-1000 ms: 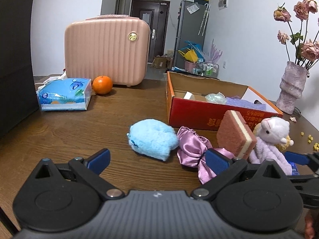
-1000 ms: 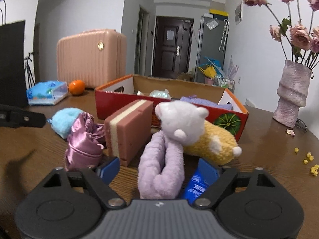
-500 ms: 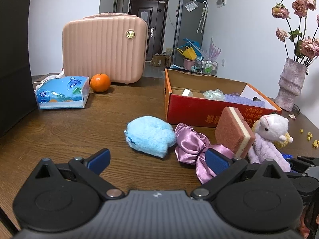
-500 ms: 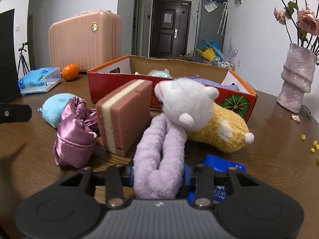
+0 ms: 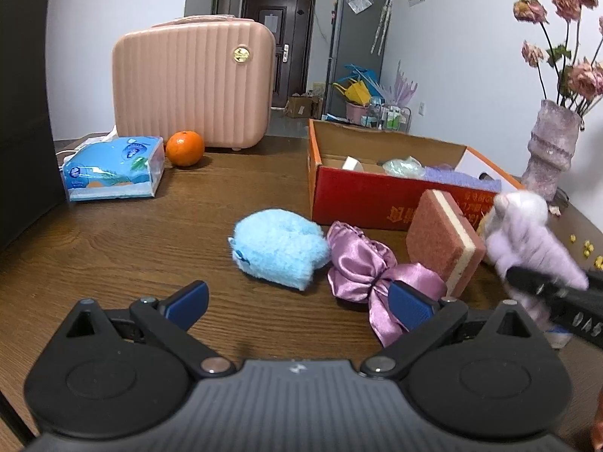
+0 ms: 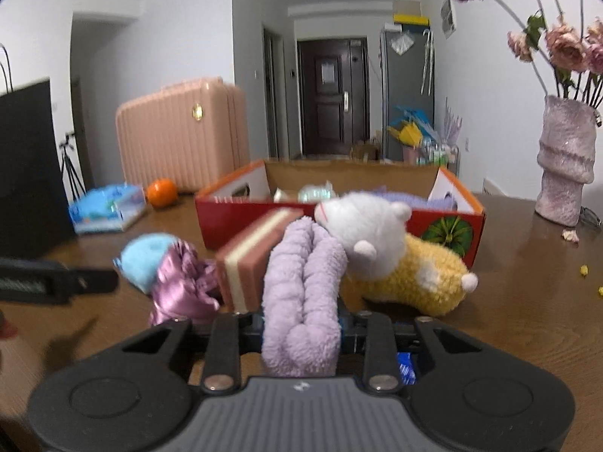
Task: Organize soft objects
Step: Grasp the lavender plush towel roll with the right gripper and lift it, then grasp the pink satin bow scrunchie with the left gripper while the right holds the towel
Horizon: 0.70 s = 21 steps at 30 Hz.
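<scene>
where toys lie, brown wooden table (image 5: 113,248), white walls (image 5: 463,49)

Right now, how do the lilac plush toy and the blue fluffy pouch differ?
The lilac plush toy is clamped in the right hand-held gripper; the blue fluffy pouch lies free on the table. The toy is long with a white head; the pouch is rounded, one colour. Both are fuzzy.
</scene>
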Each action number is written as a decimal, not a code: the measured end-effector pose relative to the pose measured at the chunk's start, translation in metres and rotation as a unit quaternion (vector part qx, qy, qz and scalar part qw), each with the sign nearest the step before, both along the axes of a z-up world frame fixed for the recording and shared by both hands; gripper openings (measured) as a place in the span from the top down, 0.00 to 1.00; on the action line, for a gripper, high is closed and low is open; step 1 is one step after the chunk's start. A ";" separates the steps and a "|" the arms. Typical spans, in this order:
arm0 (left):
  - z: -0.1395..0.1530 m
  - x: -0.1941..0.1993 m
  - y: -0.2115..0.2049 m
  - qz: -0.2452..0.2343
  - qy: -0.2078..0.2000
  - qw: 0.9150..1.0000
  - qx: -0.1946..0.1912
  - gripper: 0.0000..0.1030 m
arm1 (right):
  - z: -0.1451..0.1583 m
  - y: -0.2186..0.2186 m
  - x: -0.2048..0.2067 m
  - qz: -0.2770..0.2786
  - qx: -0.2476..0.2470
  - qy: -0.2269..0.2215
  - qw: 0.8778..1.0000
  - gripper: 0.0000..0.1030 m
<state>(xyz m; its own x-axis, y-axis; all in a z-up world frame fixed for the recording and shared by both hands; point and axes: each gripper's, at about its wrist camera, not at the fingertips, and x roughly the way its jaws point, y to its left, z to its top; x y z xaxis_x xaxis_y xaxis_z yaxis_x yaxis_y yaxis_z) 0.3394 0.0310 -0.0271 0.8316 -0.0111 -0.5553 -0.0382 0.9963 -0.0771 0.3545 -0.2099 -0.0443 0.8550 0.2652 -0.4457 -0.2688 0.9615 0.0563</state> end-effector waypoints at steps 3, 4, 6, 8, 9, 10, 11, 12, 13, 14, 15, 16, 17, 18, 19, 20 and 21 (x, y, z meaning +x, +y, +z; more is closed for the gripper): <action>-0.002 -0.001 -0.008 -0.011 -0.001 1.000 0.012 0.00 | 0.008 -0.005 -0.004 -0.005 0.012 -0.020 1.000 0.72; -0.002 -0.001 -0.011 -0.015 -0.002 1.000 0.015 0.00 | 0.011 -0.006 -0.005 -0.007 0.016 -0.025 1.000 0.72; -0.003 -0.001 -0.016 -0.019 -0.002 1.000 0.019 0.00 | 0.016 -0.010 -0.007 -0.013 0.023 -0.035 0.999 0.72; -0.005 -0.001 -0.019 -0.022 0.001 1.000 0.019 0.00 | 0.019 -0.014 -0.010 -0.021 0.031 -0.045 0.998 0.72; -0.005 0.000 -0.020 -0.023 0.001 1.000 0.019 0.00 | 0.021 -0.017 -0.010 -0.024 0.034 -0.049 0.998 0.72; -0.005 0.000 -0.021 -0.023 0.002 1.000 0.019 0.00 | 0.023 -0.020 -0.012 -0.028 0.039 -0.053 0.997 0.72; -0.006 0.000 -0.022 -0.023 0.002 1.000 0.019 0.00 | 0.024 -0.024 -0.013 -0.033 0.044 -0.057 0.997 0.72; -0.006 0.001 -0.023 -0.023 0.003 1.000 0.018 0.00 | 0.026 -0.028 -0.013 -0.038 0.048 -0.060 0.996 0.72; -0.007 0.002 -0.024 -0.024 0.004 1.000 0.018 0.00 | 0.027 -0.031 -0.014 -0.043 0.052 -0.063 0.996 0.72; -0.007 0.002 -0.025 -0.024 0.005 1.000 0.018 0.00 | 0.029 -0.035 -0.015 -0.049 0.056 -0.066 0.995 0.72; -0.007 0.002 -0.025 -0.024 0.006 1.000 0.018 0.00 | 0.030 -0.039 -0.015 -0.056 0.061 -0.069 0.994 0.72; -0.008 0.002 -0.027 -0.025 0.007 1.000 0.018 0.00 | 0.031 -0.043 -0.015 -0.063 0.065 -0.071 0.993 0.72; -0.008 0.003 -0.028 -0.025 0.009 0.999 0.018 0.00 | 0.032 -0.046 -0.015 -0.069 0.069 -0.072 0.993 0.72; -0.009 0.003 -0.030 -0.026 0.010 0.999 0.018 0.00 | 0.033 -0.051 -0.014 -0.075 0.073 -0.073 0.992 0.72; -0.009 0.003 -0.031 -0.028 0.010 0.999 0.019 0.00 | 0.034 -0.055 -0.014 -0.082 0.078 -0.074 0.991 0.72; -0.009 0.004 -0.033 -0.028 0.011 0.999 0.020 0.00 | 0.034 -0.060 -0.014 -0.088 0.081 -0.074 0.990 0.72; -0.009 0.004 -0.036 -0.029 0.012 0.999 0.023 0.00 | 0.034 -0.063 -0.013 -0.093 0.084 -0.073 0.989 0.72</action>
<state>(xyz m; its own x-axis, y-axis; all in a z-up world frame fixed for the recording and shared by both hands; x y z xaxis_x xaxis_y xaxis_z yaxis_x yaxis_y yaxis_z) 0.3438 -0.0048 -0.0361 0.8167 -0.0323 -0.5761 0.0177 0.9994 -0.0310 0.3413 -0.2728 -0.0099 0.9481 0.1576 -0.2761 -0.1062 0.9756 0.1921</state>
